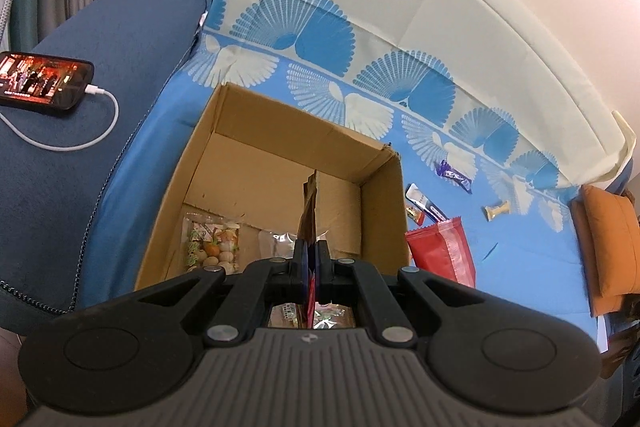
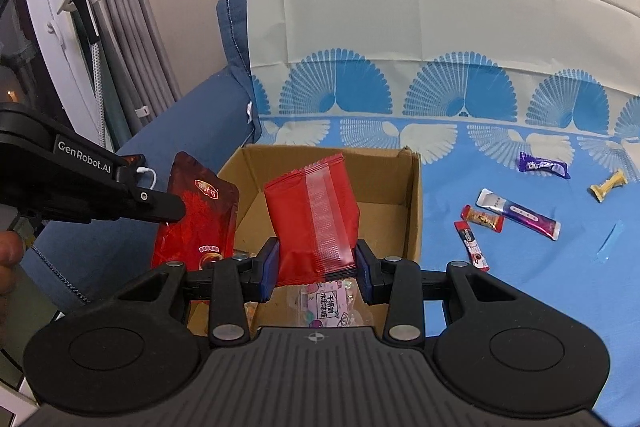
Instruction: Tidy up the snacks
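Snacks first, from the left wrist: the left hand-held gripper (image 1: 313,259) is clamping a thin dark-red pouch (image 1: 309,203) edge-on, jaws nearly together, over the cardboard box (image 1: 280,131). Inside the box, a clear bag of round sweets (image 1: 212,241) is lying flat. From the right wrist: the right hand-held gripper (image 2: 316,265) is squeezing a glossy red packet (image 2: 314,217), standing upright above the box's near edge, while loose wrapped bars (image 2: 516,213) are lying on the blue patterned sheet (image 2: 520,291).
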`<state>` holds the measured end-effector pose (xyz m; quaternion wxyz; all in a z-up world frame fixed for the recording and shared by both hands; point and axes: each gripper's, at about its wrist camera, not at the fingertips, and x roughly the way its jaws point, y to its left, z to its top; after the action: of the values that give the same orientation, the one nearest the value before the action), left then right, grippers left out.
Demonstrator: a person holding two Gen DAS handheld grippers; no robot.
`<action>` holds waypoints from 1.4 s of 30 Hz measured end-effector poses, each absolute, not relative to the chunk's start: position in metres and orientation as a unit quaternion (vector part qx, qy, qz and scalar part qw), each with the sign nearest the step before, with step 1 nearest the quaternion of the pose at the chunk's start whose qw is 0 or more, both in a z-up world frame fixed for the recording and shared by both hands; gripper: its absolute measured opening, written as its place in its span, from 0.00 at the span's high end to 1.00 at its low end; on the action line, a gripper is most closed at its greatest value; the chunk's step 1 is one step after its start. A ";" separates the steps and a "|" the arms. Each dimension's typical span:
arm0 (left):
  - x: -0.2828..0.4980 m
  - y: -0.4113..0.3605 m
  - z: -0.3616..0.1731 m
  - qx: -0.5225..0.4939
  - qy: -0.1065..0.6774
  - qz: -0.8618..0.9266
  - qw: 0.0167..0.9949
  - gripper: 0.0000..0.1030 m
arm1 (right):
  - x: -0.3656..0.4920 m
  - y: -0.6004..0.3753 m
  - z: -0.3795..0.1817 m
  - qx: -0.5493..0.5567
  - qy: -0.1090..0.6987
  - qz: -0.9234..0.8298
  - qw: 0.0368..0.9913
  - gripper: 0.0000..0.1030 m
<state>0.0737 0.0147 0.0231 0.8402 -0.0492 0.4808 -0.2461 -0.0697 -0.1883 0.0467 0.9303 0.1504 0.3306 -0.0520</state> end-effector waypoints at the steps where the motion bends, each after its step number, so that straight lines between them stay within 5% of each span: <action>1: 0.075 0.014 0.022 -0.049 0.483 -0.246 0.839 0.98 | -0.069 -0.189 0.046 0.151 0.332 -0.053 0.930 0.60; 42: 0.119 0.000 -0.043 -0.021 0.541 -0.225 0.810 0.98 | -0.016 -0.188 -0.001 0.170 0.403 -0.053 0.898 0.59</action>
<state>0.1188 0.0003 -0.0428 0.8102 -0.0213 0.5409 -0.2249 -0.0159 -0.1882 -0.0009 0.8979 0.1696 0.4027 -0.0526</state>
